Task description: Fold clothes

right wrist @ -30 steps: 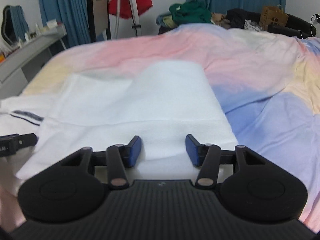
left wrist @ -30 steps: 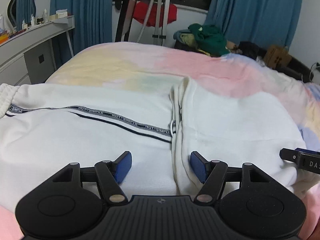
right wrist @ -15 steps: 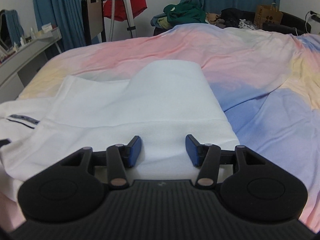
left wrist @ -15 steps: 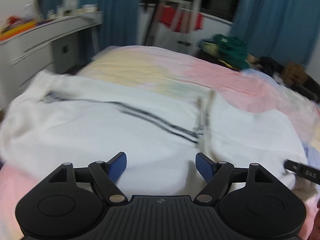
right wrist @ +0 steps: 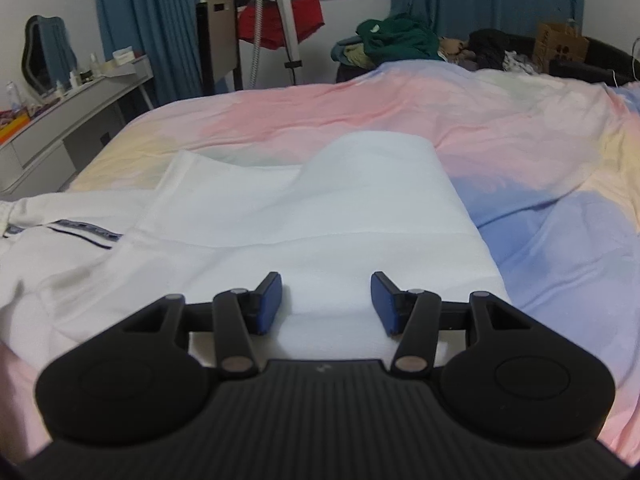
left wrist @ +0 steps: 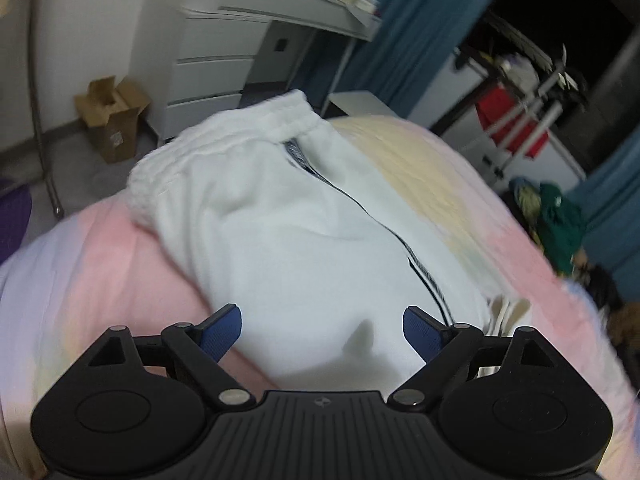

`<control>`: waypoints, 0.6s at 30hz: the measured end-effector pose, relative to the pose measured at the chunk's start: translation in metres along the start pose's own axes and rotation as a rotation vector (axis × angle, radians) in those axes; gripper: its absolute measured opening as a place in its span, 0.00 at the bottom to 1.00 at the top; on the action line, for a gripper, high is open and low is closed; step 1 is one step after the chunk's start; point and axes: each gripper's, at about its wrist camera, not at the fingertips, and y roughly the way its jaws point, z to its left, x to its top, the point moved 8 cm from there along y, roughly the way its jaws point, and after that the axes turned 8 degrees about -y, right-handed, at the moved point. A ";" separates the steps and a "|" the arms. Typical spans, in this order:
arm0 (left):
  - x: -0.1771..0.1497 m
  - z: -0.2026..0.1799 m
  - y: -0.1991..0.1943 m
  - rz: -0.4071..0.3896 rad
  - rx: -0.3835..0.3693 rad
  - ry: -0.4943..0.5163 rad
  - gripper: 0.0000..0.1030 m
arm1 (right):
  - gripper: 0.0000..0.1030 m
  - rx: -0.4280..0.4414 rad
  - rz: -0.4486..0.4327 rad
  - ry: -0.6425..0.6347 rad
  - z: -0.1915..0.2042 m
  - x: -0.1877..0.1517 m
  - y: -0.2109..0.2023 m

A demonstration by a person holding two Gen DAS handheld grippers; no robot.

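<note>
Left gripper [left wrist: 322, 330] at lower frame, matte black ribbed body, round side discs, silver pivot screws, blue textured pads [left wrist: 222, 332], right gripper [right wrist: 326, 304] of matching build, small central logo

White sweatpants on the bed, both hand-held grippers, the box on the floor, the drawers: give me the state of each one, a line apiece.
White sweatpants: lying on the bed, one end folded over the rest, waistband end still spread out.
Left hand-held gripper: jaws opening, wide apart, pads clear of the cloth.
Right hand-held gripper: part open over the folded end, gripping nothing.
Cardboard box: on the floor, flaps open.
Drawers: shut.
</note>
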 end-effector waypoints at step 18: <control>0.048 0.047 0.050 -0.045 0.037 -0.285 0.66 | 0.51 0.225 0.001 -0.189 0.083 -0.006 0.012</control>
